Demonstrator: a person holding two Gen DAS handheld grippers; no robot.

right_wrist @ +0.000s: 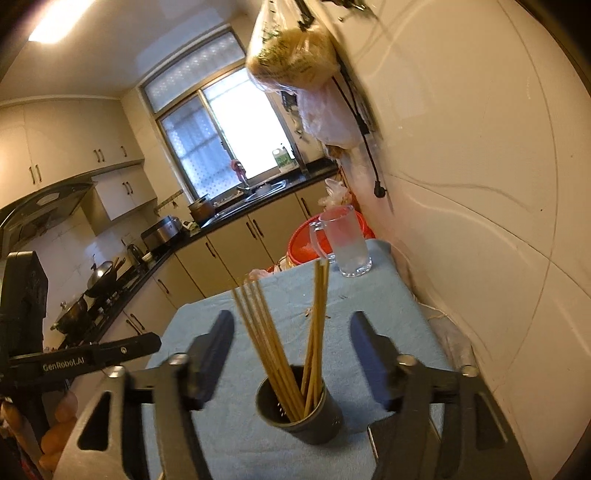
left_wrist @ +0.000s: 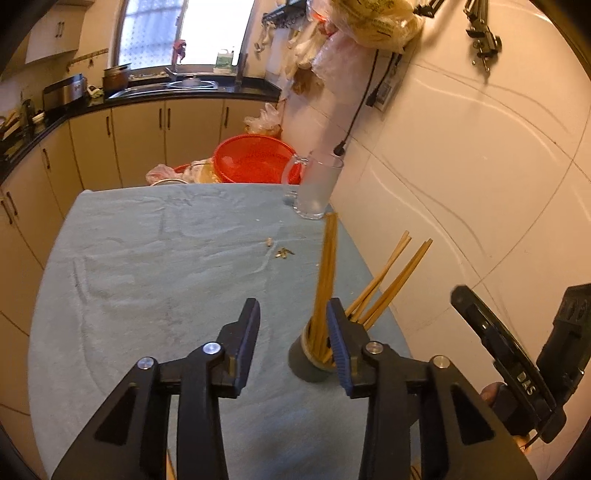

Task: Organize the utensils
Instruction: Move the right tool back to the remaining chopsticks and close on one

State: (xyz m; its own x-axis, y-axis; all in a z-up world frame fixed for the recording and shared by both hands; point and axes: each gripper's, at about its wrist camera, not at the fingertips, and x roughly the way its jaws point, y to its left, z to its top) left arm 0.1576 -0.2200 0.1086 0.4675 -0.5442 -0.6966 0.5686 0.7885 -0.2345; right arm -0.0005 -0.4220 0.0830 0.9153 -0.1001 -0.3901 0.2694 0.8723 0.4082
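The chopsticks (right_wrist: pixel 284 347) are standing in a dark round cup (right_wrist: pixel 299 413). The cup is sitting on a table with a blue cloth (left_wrist: pixel 147 266) over it. The cup is near the side of the table that is next to the white wall (left_wrist: pixel 461 166).

In the right view, some of the sticks are leaning to the left. The others are standing almost straight up. In the left view, one bunch is standing tall and the rest are leaning toward the wall.

The left gripper (left_wrist: pixel 293 339) is hanging over the cloth with its jaws partly open. Nothing is sitting between them. The cup (left_wrist: pixel 312 354) is just beside its right finger, which is hiding part of the cup. I cannot tell if the finger is touching the cup.

The right gripper (right_wrist: pixel 291 354) is holding its jaws wide open. The cup and the sticks are showing in the gap between its fingers. The fingers are staying clear of the cup and the sticks. It is holding nothing.

A clear glass mug (left_wrist: pixel 317 188) is standing at the far end of the table, close to the wall. It is well apart from the cup. A few small crumbs (left_wrist: pixel 282 253) are lying on the cloth between the mug and the cup.

A red basket (left_wrist: pixel 255 164) is sitting behind the table. Far back, a sink (left_wrist: pixel 181 83) is sitting under a bright window (left_wrist: pixel 184 33).
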